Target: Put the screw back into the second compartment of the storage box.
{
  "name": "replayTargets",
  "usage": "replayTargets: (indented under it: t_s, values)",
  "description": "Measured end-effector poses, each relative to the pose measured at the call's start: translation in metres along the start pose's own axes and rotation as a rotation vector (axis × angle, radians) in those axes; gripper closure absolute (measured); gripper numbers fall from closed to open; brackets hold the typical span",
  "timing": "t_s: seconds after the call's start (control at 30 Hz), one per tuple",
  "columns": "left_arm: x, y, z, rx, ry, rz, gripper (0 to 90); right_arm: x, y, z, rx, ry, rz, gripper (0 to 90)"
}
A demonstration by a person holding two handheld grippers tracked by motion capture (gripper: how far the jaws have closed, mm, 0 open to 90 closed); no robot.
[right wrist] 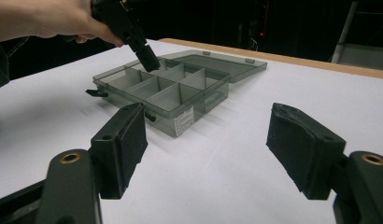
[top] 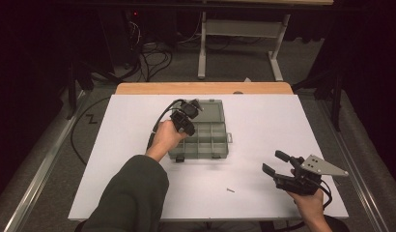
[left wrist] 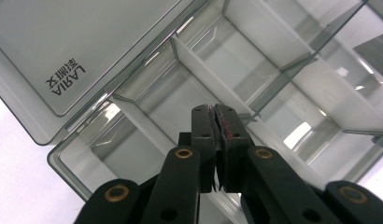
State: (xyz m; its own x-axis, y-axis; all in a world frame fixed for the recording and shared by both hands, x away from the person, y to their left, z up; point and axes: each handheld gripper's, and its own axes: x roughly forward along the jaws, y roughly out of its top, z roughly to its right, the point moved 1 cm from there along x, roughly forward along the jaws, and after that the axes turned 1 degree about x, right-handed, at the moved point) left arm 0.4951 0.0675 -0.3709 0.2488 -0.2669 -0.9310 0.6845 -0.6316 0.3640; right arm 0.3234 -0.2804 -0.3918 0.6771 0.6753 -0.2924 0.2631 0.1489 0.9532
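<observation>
A smoky translucent organiser box (top: 208,141) with several compartments lies open mid-table, its lid (top: 211,111) folded flat behind it. My left gripper (top: 188,129) points down into the box's left side, jaws shut. In the left gripper view my left gripper (left wrist: 219,113) has its pads pressed together above a compartment beside a divider (left wrist: 199,63), and I see nothing between them. My right gripper (top: 275,161) rests at the table's near right, open and with nothing in it. In the right gripper view its pads (right wrist: 133,137) stand wide apart, facing the box (right wrist: 180,95) and the left gripper (right wrist: 149,61).
A small screw (top: 230,190) lies on the white table top (top: 263,121) between the box and my right gripper. The table's wooden far edge (top: 203,88) borders a dark floor with cables and a table frame. A sleeve (top: 131,193) comes in at the bottom left.
</observation>
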Motion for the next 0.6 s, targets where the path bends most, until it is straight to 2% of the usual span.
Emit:
replayTargets:
  t_s: [0.4, 0.6]
  values:
    - [0.0066, 0.0018, -0.0013, -0.008, 0.009, -0.016, 85.9, -0.0003, -0.0001, -0.0004, 0.003, 0.0, -0.003, 30.2]
    - [0.0037, 0.0007, -0.0011, -0.011, 0.016, -0.002, 81.8, -0.0003, 0.0, -0.0002, 0.0, 0.0, -0.002, 30.3]
